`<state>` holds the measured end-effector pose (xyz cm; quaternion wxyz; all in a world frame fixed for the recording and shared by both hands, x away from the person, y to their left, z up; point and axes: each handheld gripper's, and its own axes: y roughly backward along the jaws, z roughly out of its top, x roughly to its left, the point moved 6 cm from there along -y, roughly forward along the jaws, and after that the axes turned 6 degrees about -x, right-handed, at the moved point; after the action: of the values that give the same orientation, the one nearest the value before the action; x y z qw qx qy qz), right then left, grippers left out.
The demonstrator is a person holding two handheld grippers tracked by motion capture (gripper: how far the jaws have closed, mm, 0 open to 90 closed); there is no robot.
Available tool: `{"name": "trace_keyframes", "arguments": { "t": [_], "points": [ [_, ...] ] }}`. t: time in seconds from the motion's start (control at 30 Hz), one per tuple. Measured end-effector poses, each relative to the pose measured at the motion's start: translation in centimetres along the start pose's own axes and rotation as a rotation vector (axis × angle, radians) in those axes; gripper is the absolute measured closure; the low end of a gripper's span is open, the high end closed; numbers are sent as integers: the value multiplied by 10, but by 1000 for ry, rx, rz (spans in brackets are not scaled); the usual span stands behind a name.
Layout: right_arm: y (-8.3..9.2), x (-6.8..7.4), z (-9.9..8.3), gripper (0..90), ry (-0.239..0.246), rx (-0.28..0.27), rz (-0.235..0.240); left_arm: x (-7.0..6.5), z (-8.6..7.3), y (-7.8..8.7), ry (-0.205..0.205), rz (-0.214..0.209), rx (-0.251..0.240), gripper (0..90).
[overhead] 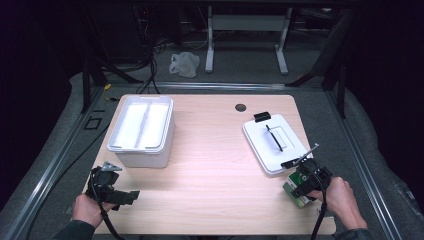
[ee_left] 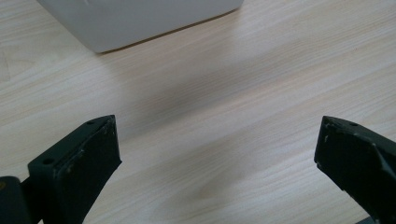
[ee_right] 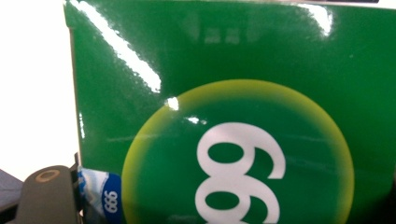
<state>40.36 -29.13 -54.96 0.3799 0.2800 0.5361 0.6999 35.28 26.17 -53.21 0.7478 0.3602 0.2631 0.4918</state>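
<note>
A glossy green box [ee_right: 224, 84] with a yellow ring and white digits lies close up in the right gripper view. It sits deep between the jaws, its blue side against the one jaw that shows at bottom left. From above, my right gripper [overhead: 303, 182] is at the table's front right corner, shut on that green box [overhead: 295, 196], just in front of a white lid [overhead: 272, 142]. My left gripper [overhead: 126, 196] rests at the front left with its jaws wide apart. In its own view, the left gripper [ee_left: 217, 144] has only bare wood between the jaws.
A white bin [overhead: 142, 131], divided lengthwise, stands at the left of the table; its corner [ee_left: 140, 23] shows just beyond the left jaws. The lid has a black handle and clip. A cable hole [overhead: 240, 107] lies near the far edge. The table's front edge is close to both hands.
</note>
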Motion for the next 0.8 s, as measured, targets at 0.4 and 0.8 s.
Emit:
{"name": "trace_keyframes", "arguments": {
  "t": [0.4,0.8],
  "points": [
    [-20,-12,-11,142,-29,28,33,0,0,1,1,3,-1,1],
    [10,-6,-4,0,-57,14,-7,1,5,12,29,2,-30,3]
  ]
}}
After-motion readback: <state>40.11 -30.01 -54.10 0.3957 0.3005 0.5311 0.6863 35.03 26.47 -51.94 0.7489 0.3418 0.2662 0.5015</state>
